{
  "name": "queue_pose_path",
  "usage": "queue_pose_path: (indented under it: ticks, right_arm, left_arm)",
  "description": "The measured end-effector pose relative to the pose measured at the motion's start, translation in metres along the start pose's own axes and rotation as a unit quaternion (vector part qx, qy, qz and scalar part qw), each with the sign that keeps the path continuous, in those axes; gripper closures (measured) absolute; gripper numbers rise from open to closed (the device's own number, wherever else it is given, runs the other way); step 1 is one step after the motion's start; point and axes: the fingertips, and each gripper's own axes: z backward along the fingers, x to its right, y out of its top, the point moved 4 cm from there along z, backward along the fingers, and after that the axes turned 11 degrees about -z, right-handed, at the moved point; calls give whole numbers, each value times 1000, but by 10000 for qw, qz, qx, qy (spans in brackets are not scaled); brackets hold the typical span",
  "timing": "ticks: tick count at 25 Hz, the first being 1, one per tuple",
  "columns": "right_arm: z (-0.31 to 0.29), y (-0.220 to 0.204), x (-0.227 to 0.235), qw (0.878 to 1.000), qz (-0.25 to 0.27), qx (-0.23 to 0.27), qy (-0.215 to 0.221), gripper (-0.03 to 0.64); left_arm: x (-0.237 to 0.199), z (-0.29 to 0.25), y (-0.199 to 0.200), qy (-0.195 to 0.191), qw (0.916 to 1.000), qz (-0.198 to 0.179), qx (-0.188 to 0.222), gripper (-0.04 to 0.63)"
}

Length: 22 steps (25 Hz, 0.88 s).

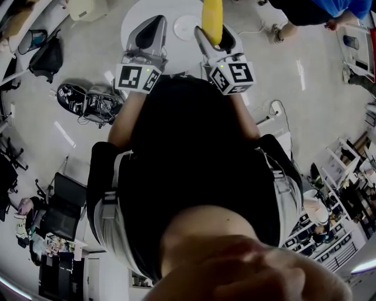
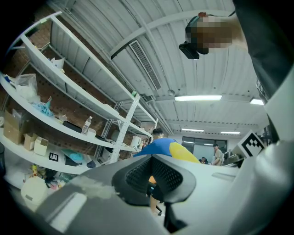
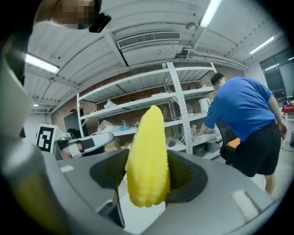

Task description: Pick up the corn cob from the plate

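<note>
A yellow corn cob (image 3: 147, 160) stands upright between the dark pads of my right gripper (image 3: 147, 176), which is shut on it. In the head view the corn cob (image 1: 212, 17) sticks up out of the right gripper (image 1: 215, 36), above the round white table (image 1: 134, 23). A white plate (image 1: 185, 26) lies on that table, just left of the cob and partly hidden. My left gripper (image 1: 148, 34) hovers beside it at the table's near edge. In its own view the left gripper (image 2: 150, 176) has its pads close together with nothing between them.
Shoes and cables (image 1: 88, 101) and a black bag (image 1: 47, 59) lie on the floor to the left. A person in a blue shirt (image 3: 245, 119) bends at metal shelves (image 3: 138, 108) beyond the table. More loaded shelves (image 2: 69, 92) show in the left gripper view.
</note>
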Motion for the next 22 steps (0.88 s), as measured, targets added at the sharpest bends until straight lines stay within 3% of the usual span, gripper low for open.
queue_pose_path:
  ticks: [22]
  right_arm:
    - [-4,-14,-6,9999,-59,-97,62,353]
  left_arm:
    - [-2,5,-5,-66,10000,24,-32,591]
